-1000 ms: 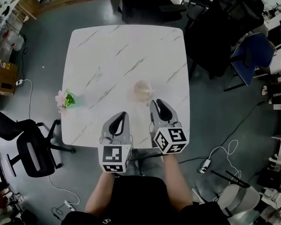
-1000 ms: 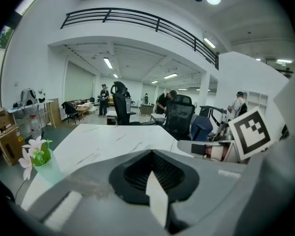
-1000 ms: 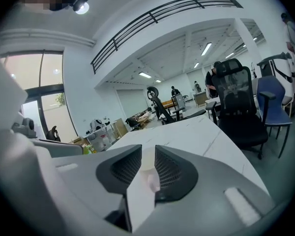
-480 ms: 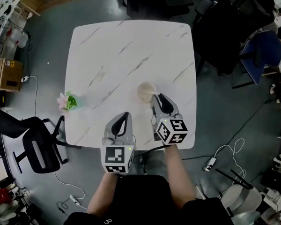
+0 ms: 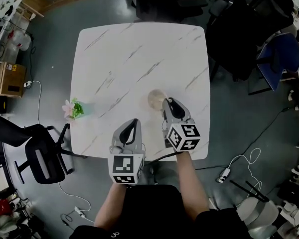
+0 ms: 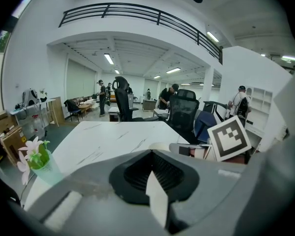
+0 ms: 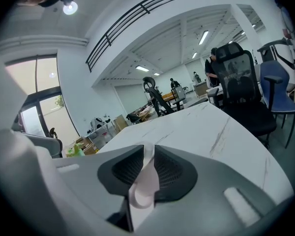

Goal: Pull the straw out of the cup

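Straw (image 7: 146,178) is sitting pinched between the closing jaws of the right tool (image 5: 170,103) — beside the cup (image 5: 157,99) on the desk (image 5: 119,59); left tool (image 5: 130,124) is hovering nearer, jaws together.

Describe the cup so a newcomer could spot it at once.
Find the white marble-veined table in the middle of the head view. On its near right part stands the cup, round and pale beige. The other thing on the tabletop is a pink flower in a green pot at the left edge.

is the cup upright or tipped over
Upright. The head view looks straight down into the round open mouth of the cup, which stands on the table.
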`<move>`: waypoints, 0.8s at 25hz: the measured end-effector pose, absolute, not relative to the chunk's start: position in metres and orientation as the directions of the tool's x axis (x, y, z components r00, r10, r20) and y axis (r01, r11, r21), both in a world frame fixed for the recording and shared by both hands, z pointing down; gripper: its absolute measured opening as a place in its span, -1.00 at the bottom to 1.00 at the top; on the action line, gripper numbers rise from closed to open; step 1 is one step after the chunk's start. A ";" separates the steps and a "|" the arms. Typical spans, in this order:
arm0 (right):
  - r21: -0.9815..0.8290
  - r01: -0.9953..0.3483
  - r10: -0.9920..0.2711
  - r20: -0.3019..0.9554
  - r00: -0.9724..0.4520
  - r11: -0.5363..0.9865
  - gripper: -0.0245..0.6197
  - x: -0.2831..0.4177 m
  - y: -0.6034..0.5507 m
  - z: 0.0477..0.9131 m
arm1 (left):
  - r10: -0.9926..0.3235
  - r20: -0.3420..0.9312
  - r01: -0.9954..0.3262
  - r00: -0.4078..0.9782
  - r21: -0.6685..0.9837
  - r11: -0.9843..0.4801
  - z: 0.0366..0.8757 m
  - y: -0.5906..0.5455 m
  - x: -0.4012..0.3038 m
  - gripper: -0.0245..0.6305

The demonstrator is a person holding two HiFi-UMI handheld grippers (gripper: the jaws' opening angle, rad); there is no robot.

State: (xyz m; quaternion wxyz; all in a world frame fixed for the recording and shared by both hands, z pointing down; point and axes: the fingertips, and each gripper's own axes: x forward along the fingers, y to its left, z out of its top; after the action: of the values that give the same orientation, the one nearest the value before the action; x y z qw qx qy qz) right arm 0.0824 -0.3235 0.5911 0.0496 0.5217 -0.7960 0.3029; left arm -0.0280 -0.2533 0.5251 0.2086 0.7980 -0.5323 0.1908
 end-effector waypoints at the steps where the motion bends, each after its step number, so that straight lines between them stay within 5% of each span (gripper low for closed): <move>1: -0.428 -0.862 -0.802 0.395 -0.449 0.272 -0.75 0.083 -0.324 0.590 | -0.772 0.524 -0.929 0.360 0.129 -0.346 0.524 -0.254 -0.029 -0.93; 20: -0.251 -0.860 -0.840 0.217 -0.498 0.445 -0.77 0.078 -0.303 0.465 | -0.852 0.392 -0.937 0.349 0.112 -0.332 0.468 -0.258 -0.042 -0.93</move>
State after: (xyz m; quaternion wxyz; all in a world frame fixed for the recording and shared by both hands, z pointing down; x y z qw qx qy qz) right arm 0.0775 -0.3029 0.4651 0.0303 0.5002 -0.8494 0.1655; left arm -0.0417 -0.2583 0.4677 0.1607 0.8053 -0.5552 0.1323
